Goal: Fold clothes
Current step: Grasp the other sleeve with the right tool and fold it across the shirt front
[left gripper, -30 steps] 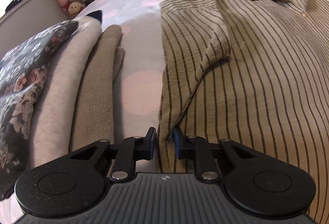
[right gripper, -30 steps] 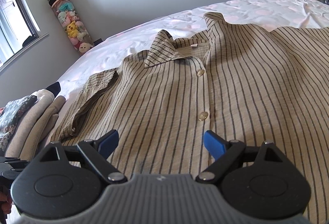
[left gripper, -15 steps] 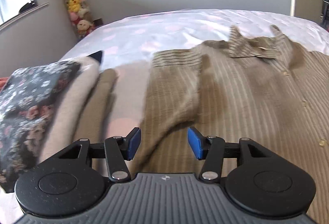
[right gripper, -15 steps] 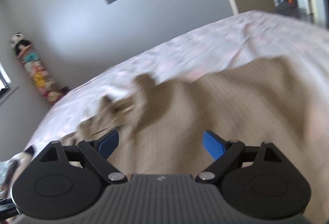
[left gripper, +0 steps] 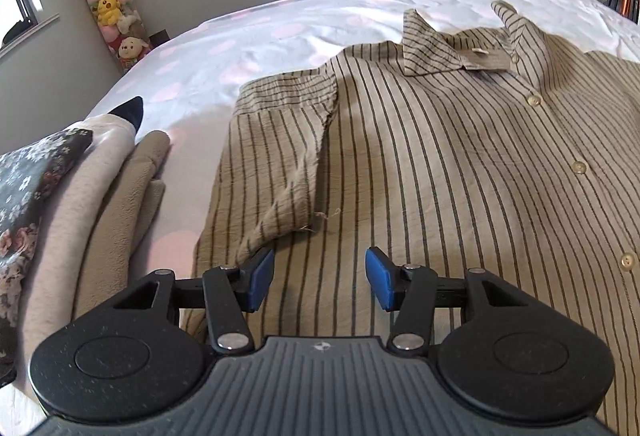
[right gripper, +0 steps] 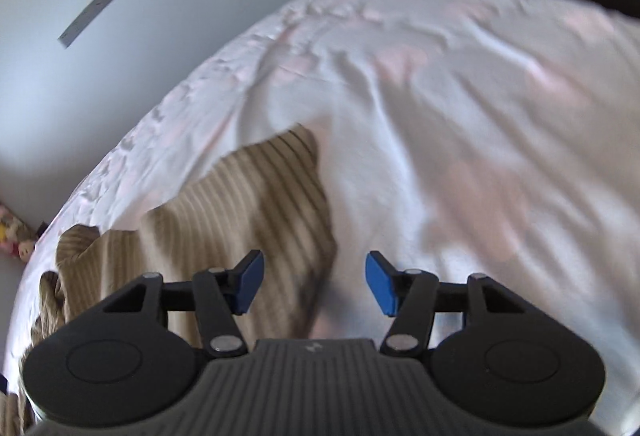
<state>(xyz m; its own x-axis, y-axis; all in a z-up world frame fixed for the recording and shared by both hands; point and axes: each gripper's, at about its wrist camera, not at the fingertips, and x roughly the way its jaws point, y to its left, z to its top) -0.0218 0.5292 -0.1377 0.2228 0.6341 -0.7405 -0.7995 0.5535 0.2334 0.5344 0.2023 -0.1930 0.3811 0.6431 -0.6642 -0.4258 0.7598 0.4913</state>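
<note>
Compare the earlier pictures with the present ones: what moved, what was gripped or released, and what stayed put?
The left gripper let go of the striped shirt edge and opened. The right gripper, open throughout, swung toward the shirt's far sleeve. The folded pile stayed put.

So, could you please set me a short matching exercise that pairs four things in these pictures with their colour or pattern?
Things:
1. shirt
2. bedsheet
3. top garment of the pile
4. pads on the fingers

Looks:
A. blue
B. dark with small flowers
C. beige with dark stripes
D. white with pale pink dots

Pairs: 1-C, 2-D, 3-B, 4-A
</note>
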